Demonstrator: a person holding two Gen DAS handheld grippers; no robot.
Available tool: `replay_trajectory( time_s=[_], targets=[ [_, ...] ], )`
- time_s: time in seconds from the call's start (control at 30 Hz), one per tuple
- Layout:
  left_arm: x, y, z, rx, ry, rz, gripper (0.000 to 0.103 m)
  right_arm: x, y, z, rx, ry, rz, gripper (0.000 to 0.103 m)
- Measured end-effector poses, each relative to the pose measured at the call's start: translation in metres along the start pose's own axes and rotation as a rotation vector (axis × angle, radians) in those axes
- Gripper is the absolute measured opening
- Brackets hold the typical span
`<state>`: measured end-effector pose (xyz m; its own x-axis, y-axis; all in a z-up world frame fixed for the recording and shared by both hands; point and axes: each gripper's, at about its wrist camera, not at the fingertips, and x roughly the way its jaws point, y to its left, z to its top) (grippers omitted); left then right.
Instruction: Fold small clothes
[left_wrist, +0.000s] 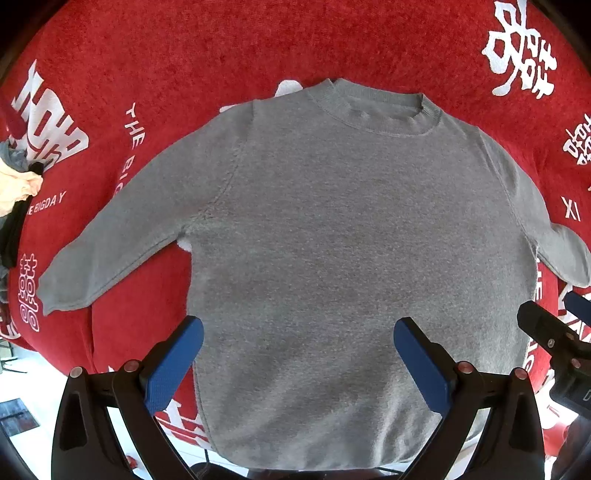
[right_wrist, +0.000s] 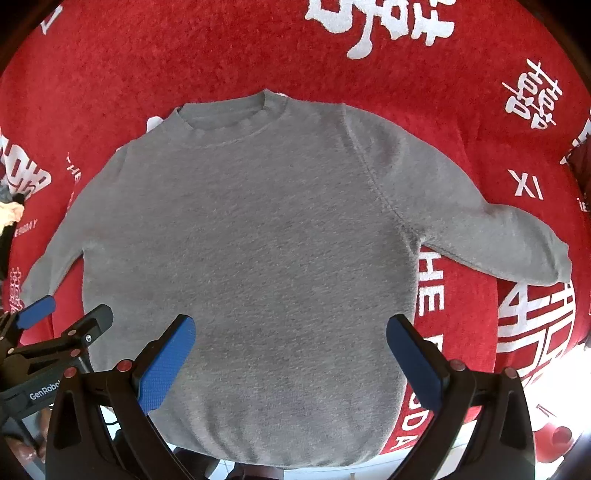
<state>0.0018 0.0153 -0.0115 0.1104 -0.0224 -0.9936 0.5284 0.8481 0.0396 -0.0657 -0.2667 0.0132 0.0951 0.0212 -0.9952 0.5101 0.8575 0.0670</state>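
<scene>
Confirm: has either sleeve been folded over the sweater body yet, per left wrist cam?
No. Both sleeves of the grey sweater lie spread outward on the red cloth, none crossing the body.

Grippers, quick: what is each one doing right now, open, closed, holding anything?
Left gripper: open, holding nothing, above the flat grey knit sweater.
Right gripper: open, holding nothing, above the same sweater.
</scene>
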Motion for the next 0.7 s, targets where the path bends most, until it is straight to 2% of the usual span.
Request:
replay_trajectory(
  time_s=[0.7],
  targets=[
    [0.004,0.026,-0.002,-0.031,0.006,-0.006,0.103,0.005,0.024,0.004,-0.034,0.011,-0.009,0.103]
  ],
)
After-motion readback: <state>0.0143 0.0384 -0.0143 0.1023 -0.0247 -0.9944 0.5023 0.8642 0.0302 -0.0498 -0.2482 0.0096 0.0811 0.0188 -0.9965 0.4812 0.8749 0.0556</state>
